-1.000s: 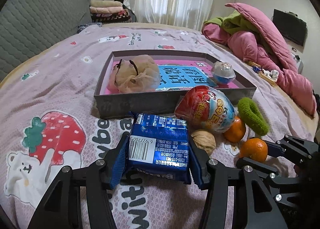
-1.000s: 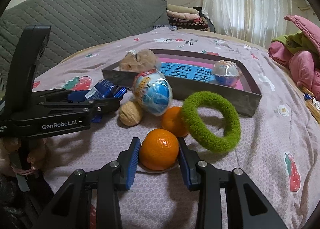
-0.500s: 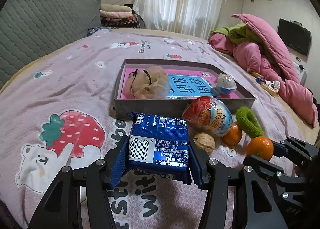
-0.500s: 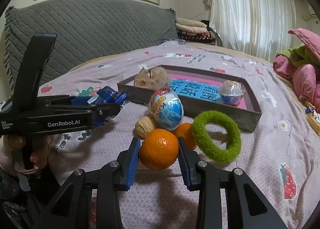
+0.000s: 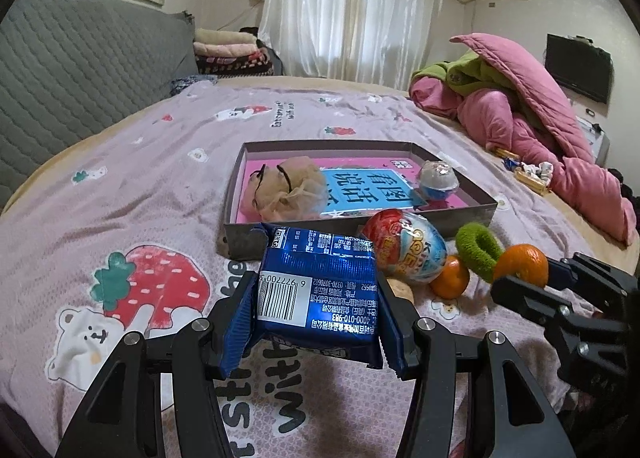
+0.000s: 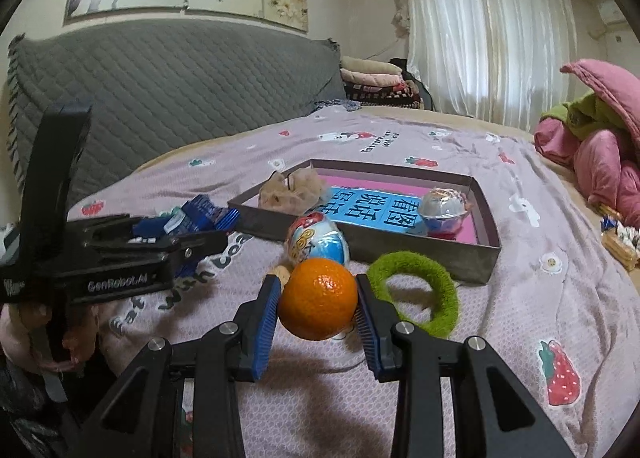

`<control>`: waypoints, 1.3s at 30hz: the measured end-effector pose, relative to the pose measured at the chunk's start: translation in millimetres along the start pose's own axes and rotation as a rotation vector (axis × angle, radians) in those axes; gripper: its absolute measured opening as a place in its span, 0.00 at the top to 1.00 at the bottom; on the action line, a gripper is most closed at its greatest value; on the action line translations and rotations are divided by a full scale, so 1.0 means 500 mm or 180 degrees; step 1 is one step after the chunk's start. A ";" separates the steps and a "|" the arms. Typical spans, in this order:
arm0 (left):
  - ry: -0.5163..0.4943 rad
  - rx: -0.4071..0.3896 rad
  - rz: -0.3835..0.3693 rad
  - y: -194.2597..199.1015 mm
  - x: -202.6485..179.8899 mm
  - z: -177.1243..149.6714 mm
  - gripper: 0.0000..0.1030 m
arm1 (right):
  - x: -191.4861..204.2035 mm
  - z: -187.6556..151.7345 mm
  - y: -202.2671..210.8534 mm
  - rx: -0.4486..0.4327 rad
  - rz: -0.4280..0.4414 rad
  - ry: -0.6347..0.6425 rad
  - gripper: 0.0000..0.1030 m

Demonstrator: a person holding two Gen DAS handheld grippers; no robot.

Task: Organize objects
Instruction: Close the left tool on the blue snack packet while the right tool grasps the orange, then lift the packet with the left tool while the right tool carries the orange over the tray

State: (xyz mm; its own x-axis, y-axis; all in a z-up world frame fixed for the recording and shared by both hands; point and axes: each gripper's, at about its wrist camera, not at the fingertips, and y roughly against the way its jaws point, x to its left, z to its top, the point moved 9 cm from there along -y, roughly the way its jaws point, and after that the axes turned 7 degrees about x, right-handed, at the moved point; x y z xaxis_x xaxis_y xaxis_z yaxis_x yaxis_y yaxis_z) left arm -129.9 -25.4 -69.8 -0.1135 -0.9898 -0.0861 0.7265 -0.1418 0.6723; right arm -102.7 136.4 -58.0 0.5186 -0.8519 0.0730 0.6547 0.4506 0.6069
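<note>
Left claw (image 5: 316,322): clamped on your blue packet (image 5: 320,290); keep it level.
Right claw (image 6: 316,322): clamped on the orange (image 6: 318,298); clear the tray (image 6: 424,248) wall before releasing.

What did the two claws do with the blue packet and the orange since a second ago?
Both lifted up off the bed. The left claw raised the blue packet, and the right claw raised the orange, which sat on the cover before. Neither let go. The tray, green ring and toy egg stayed put.
</note>
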 end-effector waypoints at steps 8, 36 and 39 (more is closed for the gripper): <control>-0.0022 -0.0070 -0.0020 0.011 -0.006 0.007 0.45 | -0.021 0.009 0.004 -0.0037 -0.0067 -0.0088 0.64; -0.0094 -0.0255 -0.0153 0.001 -0.041 0.103 0.45 | -0.075 0.077 0.006 -0.0217 -0.0233 -0.0096 0.64; -0.0101 -0.0259 -0.0156 -0.003 -0.042 0.112 0.45 | -0.079 0.082 0.002 -0.0223 -0.0242 -0.0092 0.64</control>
State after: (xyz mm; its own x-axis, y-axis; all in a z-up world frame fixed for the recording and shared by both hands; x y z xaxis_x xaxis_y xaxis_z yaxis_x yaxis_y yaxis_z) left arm -166.6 -3.5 -27.9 -0.1707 -0.9809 -0.0934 0.7721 -0.1920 0.6058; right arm -145.0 159.6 -27.7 0.4505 -0.8912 0.0522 0.7290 0.4010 0.5548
